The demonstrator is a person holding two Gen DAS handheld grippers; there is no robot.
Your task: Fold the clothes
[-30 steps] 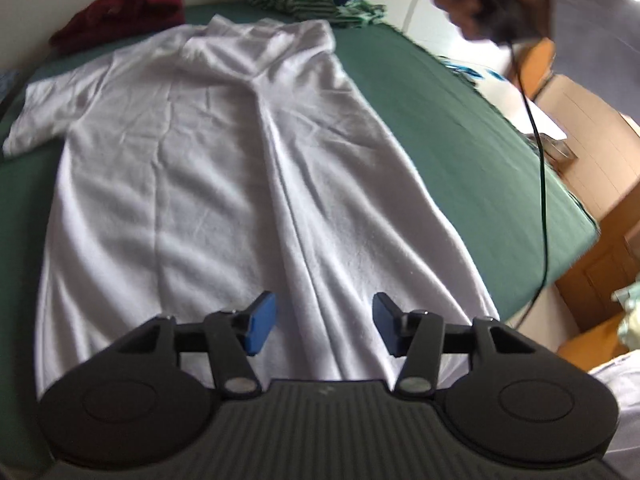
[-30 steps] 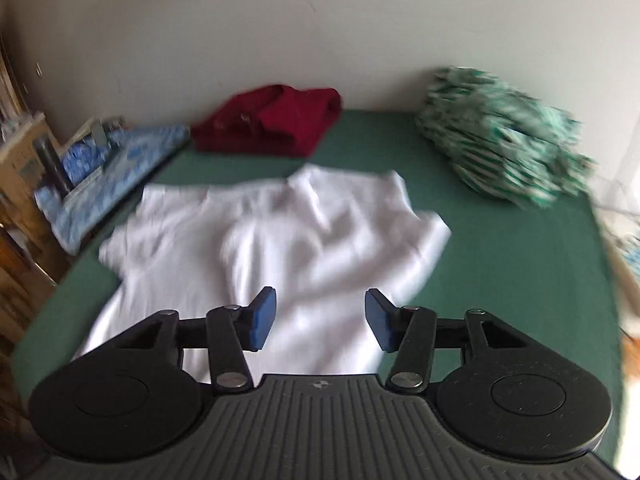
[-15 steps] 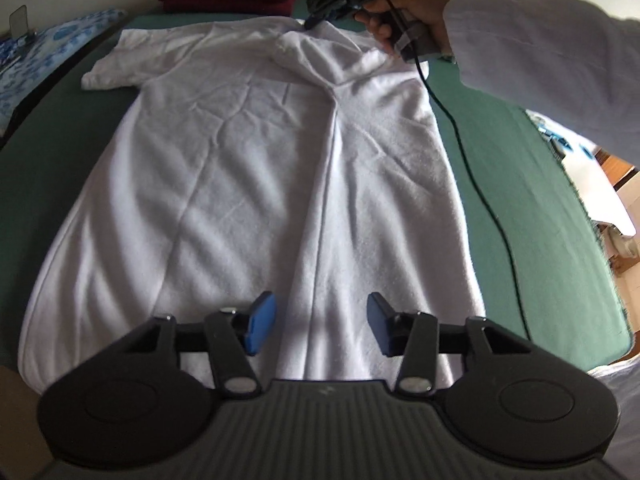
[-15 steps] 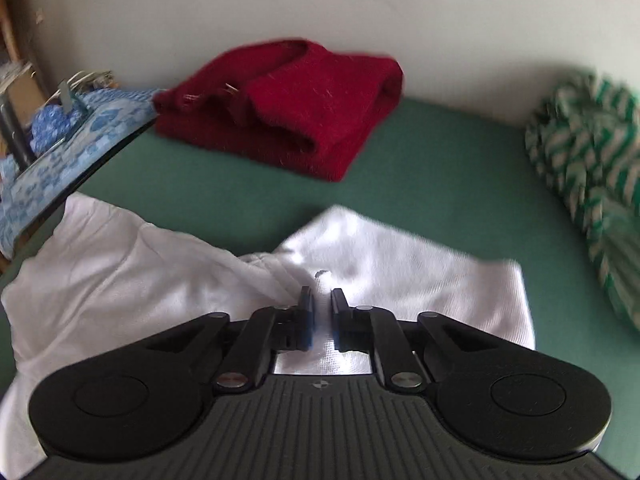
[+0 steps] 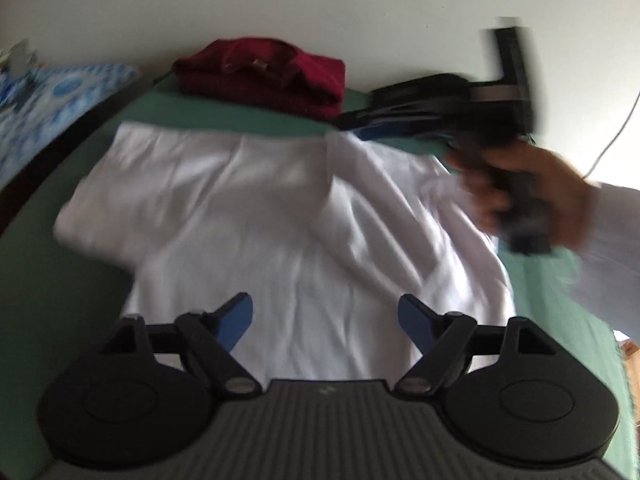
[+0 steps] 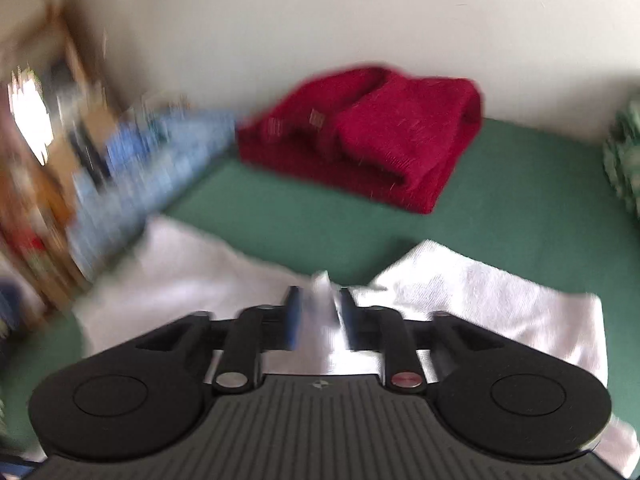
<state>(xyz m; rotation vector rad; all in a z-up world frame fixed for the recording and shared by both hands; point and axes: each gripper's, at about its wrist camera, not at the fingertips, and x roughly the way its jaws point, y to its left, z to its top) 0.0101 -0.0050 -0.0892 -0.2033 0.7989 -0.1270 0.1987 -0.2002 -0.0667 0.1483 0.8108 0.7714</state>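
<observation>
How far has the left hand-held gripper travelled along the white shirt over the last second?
Yes, it moved: the left hand-held gripper advanced from the hem up the white shirt toward the folded red garment, which now looms much closer.

I can read no words or numbers in either view. The nearest thing to a sign is a small round emblem [image 6: 319,384] on the ribbed body of my right tongs, too small to make out. The red sweater [image 6: 372,140] carries two small tags [image 6: 317,117], and motion blur leaves whatever is printed on them unreadable.
</observation>
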